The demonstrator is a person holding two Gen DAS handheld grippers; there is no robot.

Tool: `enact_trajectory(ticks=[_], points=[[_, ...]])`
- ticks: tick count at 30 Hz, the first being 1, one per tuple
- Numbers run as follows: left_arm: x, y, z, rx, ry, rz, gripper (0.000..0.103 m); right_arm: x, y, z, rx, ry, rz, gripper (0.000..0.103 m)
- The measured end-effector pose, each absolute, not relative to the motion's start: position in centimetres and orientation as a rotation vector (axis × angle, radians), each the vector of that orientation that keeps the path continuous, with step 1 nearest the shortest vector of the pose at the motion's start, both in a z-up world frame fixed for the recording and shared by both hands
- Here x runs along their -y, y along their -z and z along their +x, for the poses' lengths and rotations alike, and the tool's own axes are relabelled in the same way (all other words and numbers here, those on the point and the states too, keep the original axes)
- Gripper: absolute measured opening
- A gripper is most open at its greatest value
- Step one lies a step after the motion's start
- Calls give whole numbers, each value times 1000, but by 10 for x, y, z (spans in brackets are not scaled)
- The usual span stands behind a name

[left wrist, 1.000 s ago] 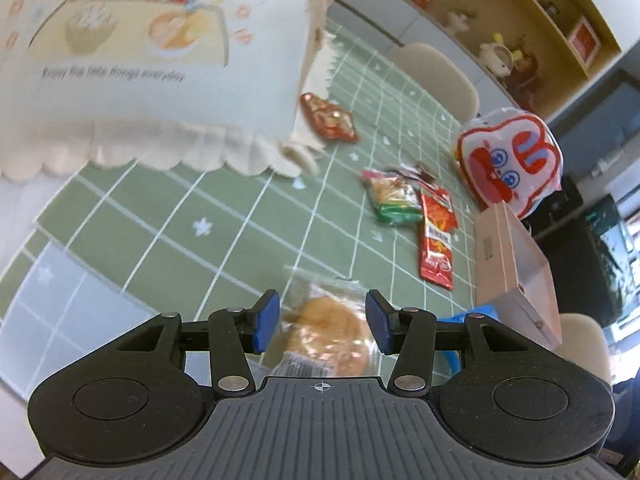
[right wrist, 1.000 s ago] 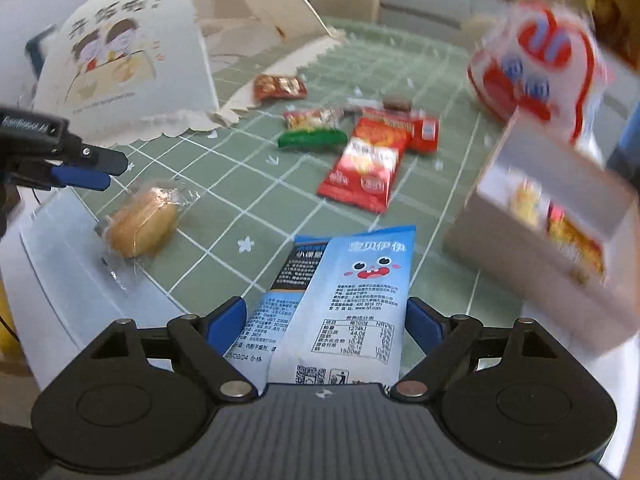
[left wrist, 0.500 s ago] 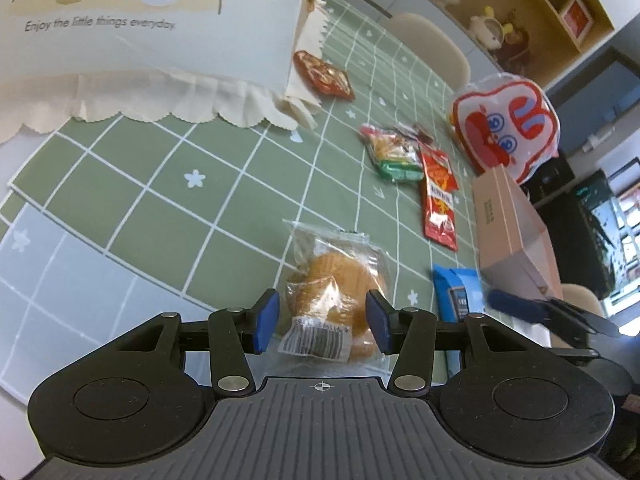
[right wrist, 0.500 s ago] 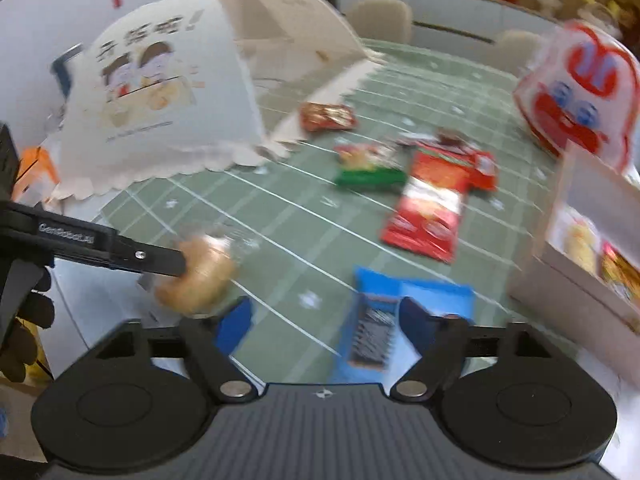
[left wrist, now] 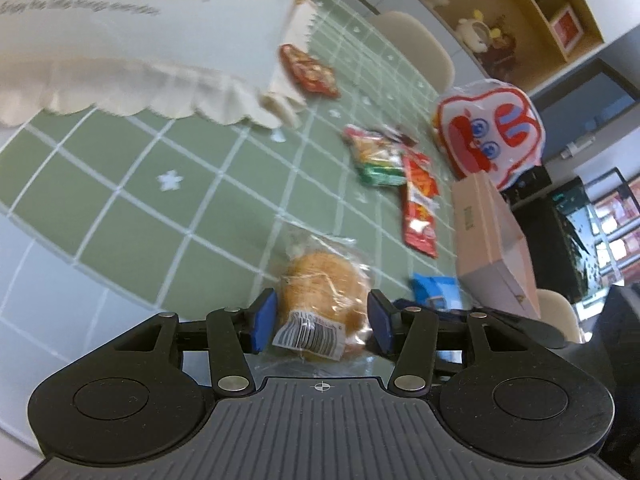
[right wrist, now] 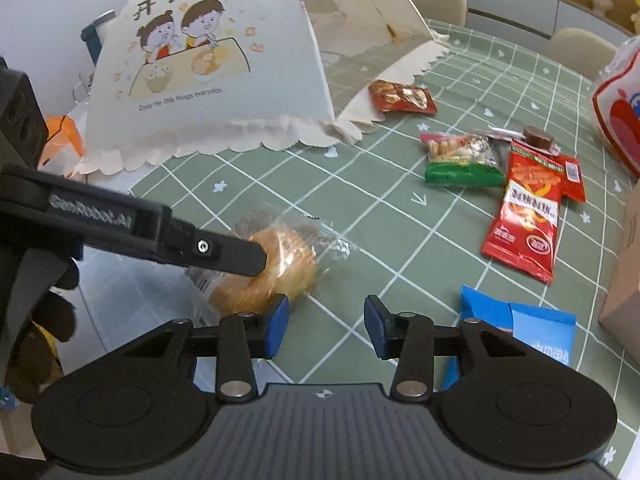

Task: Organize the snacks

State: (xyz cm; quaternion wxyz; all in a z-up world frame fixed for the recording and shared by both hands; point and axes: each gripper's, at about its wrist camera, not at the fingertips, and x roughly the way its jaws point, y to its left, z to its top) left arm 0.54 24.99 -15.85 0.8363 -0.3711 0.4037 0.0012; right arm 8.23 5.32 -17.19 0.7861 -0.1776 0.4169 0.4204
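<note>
Left wrist view: my left tongs (left wrist: 322,322) are spreading wider, the wrapped bun (left wrist: 324,300) lying between the pads untouched on the near edge of the green tablecloth (left wrist: 132,184).

Right wrist view: my right tongs (right wrist: 325,328) are narrowing on nothing; the bun (right wrist: 276,268) lies just left, the blue packet (right wrist: 520,328) near right.

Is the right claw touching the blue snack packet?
Apart. In the right wrist view the closing right claw has only bare tablecloth between its fingers, and the blue snack packet lies off to the side.
</note>
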Motion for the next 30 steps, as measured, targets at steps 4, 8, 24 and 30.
enact_trajectory(ticks=[4, 8, 24, 30], points=[[-234, 135, 10, -838, 76, -744, 56, -42, 177, 85, -898, -863, -400, 43], [-217, 123, 18, -828, 159, -733, 56, -23, 180, 83, -911, -848, -398, 43], [-155, 139, 49, -971, 128, -384, 55, 24, 163, 60, -785, -806, -519, 48], [-168, 156, 53, -957, 141, -493, 56, 45, 146, 71, -809, -776, -360, 49]])
